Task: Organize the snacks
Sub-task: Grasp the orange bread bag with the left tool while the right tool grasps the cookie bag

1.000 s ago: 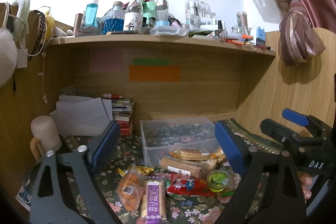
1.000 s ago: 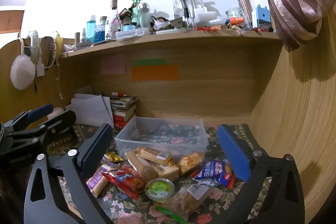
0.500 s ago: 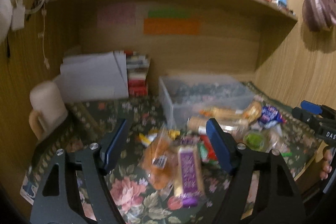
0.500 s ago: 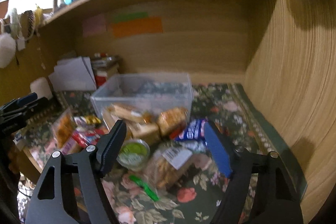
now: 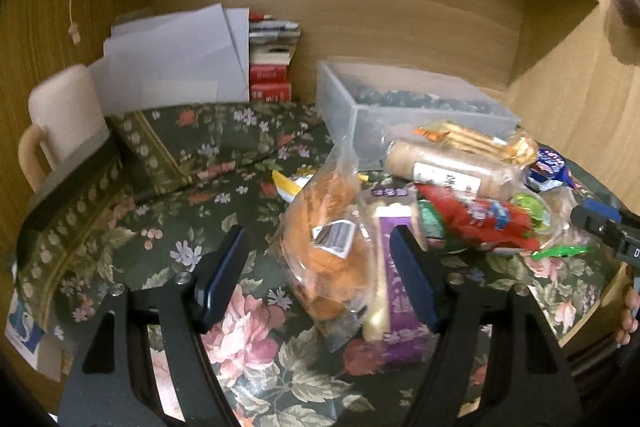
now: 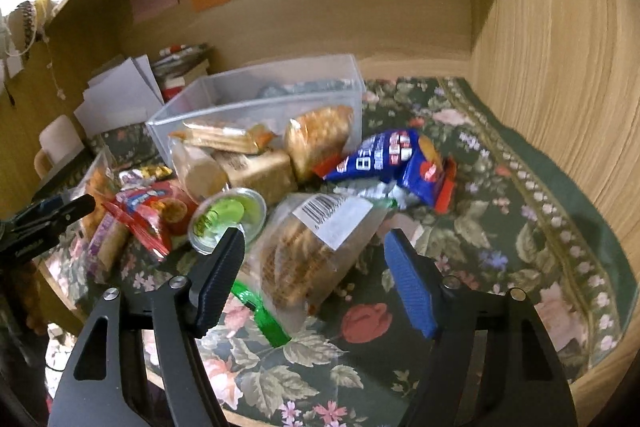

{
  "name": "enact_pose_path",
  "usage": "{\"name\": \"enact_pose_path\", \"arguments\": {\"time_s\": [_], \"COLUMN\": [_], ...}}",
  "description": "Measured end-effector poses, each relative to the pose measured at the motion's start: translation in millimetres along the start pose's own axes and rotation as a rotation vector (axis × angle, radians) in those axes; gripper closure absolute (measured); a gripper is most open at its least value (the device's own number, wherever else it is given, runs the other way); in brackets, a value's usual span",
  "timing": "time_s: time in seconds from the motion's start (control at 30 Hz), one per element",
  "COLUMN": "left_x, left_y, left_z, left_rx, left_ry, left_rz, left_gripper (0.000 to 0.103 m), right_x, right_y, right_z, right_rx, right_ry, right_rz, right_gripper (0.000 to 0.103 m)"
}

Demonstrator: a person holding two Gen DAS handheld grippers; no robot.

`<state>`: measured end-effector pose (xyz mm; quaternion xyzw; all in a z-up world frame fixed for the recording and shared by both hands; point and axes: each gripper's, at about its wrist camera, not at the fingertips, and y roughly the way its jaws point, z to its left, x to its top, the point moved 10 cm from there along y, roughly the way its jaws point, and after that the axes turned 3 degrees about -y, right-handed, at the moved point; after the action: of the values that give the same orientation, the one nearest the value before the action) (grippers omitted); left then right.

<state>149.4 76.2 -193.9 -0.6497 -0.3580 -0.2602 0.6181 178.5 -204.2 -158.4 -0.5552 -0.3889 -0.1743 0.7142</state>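
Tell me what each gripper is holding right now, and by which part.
Nothing is held. The left gripper brackets the orange snack bag; the right gripper brackets the clear cookie bag. Both jaws were closing, pads not pressing.

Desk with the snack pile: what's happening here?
A person holds a gripper in each hand over loose snacks in front of a clear plastic bin. The left gripper straddles a bag of orange snacks; the right gripper straddles a clear bag of biscuits. Both sets of jaws have just been closing, with no pad pressing yet. Nothing is lifted and no snack is in the bin.
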Motion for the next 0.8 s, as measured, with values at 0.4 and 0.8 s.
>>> {"name": "enact_pose_path", "arguments": {"time_s": [0.4, 0.8], "left_x": [2.4, 4.7], "left_y": [29.4, 24.7], "left_z": [2.4, 9.9], "left_rx": [-0.021, 0.008], "left_ry": [-0.025, -0.024], "left_rz": [0.012, -0.015], "left_gripper": [0.040, 0.045], "right_x": [-1.4, -4.4], "right_y": [25.9, 29.3], "right_z": [-2.2, -12.5], "right_rx": [0.023, -0.007], "right_ry": [0.047, 0.064], "right_rz": [0.057, 0.050], "right_gripper": [0.033, 0.061]}}
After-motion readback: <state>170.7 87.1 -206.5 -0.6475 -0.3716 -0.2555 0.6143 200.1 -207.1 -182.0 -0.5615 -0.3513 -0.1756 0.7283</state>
